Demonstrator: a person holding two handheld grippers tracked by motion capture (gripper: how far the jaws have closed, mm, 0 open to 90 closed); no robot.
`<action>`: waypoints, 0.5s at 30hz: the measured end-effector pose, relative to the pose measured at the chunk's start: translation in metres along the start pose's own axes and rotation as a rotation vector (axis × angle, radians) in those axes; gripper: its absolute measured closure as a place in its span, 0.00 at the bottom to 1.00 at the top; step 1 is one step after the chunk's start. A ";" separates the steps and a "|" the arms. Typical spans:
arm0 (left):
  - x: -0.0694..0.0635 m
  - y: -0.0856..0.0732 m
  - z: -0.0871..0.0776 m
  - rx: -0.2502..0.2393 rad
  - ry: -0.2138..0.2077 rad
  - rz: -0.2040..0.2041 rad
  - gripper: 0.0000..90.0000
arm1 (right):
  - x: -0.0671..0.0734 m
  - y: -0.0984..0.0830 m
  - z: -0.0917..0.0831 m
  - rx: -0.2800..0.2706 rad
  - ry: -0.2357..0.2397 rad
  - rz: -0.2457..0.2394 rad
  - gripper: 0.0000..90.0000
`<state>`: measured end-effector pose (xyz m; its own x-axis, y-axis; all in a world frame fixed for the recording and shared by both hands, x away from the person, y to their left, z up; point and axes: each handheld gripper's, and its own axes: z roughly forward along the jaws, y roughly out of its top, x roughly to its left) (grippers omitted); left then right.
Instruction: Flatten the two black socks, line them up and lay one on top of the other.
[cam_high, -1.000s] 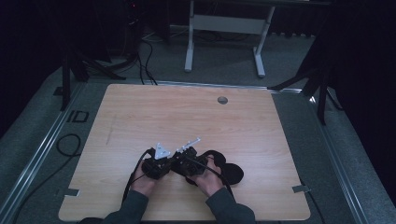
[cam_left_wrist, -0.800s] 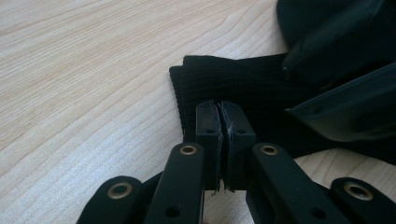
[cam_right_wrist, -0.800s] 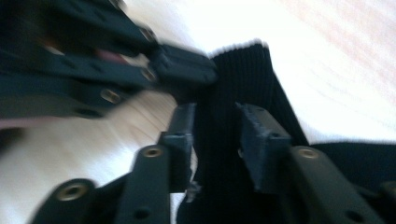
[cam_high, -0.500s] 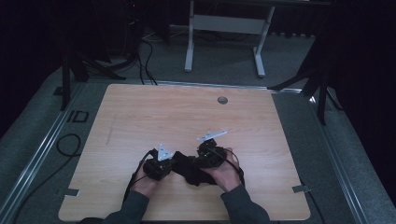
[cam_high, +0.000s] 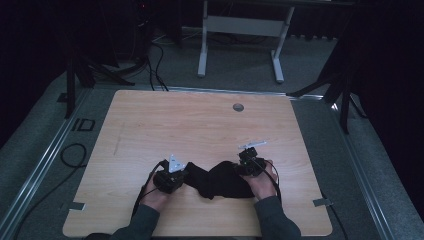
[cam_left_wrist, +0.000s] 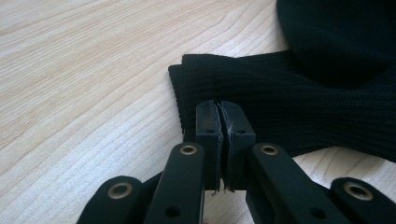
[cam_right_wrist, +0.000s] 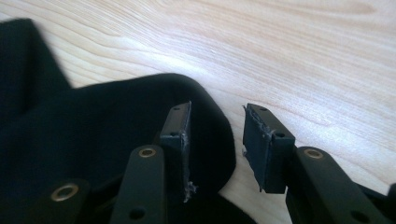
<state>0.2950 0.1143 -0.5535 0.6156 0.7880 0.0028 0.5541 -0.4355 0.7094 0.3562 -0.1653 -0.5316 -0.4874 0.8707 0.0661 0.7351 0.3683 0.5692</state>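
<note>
Left gripper (cam_left_wrist: 225, 140): jaws pressed together on the ribbed edge of the black knitted garment (cam_left_wrist: 299, 107); seen from above, this gripper (cam_high: 170, 179) sits at the cloth's left end, near the table's front edge.
Right gripper (cam_right_wrist: 217, 144): jaws standing apart, having just been closing; the rounded edge of the garment (cam_right_wrist: 116, 121) lies between them, and the pads do not press on it. From above, this gripper (cam_high: 248, 164) is at the cloth's right end.
Black knitted garment (cam_high: 217, 181): a dark, crumpled piece lying flat on the table between the two grippers, in the front half of the tabletop, stretched roughly left to right.
Ribbed edge: folded over in the left gripper view, with the corner lying on bare wood just beyond the closed pads.
Hands: left hand (cam_high: 152, 192) and right hand (cam_high: 262, 184) enter from the bottom of the high view, each in a dark sleeve.
Table (cam_high: 200, 125): light wood-grain top, with a small round grommet (cam_high: 238, 107) near the far edge, well apart from the garment.
Surroundings: grey floor around the table; a white metal frame (cam_high: 240, 25) stands beyond the far edge.
</note>
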 end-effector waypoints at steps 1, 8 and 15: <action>0.000 0.000 0.000 0.000 0.000 0.000 0.97 | -0.001 -0.001 0.004 0.003 -0.002 0.005 0.68; 0.000 0.000 0.000 0.000 0.000 0.002 0.97 | 0.000 -0.002 0.014 0.013 -0.024 -0.005 0.71; -0.001 -0.001 0.000 -0.001 0.001 0.002 0.97 | 0.010 -0.002 0.012 0.033 -0.047 -0.036 0.95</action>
<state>0.2939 0.1141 -0.5536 0.6161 0.7876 0.0052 0.5523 -0.4367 0.7101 0.3559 -0.1533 -0.5421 -0.4921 0.8705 0.0071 0.7330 0.4099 0.5429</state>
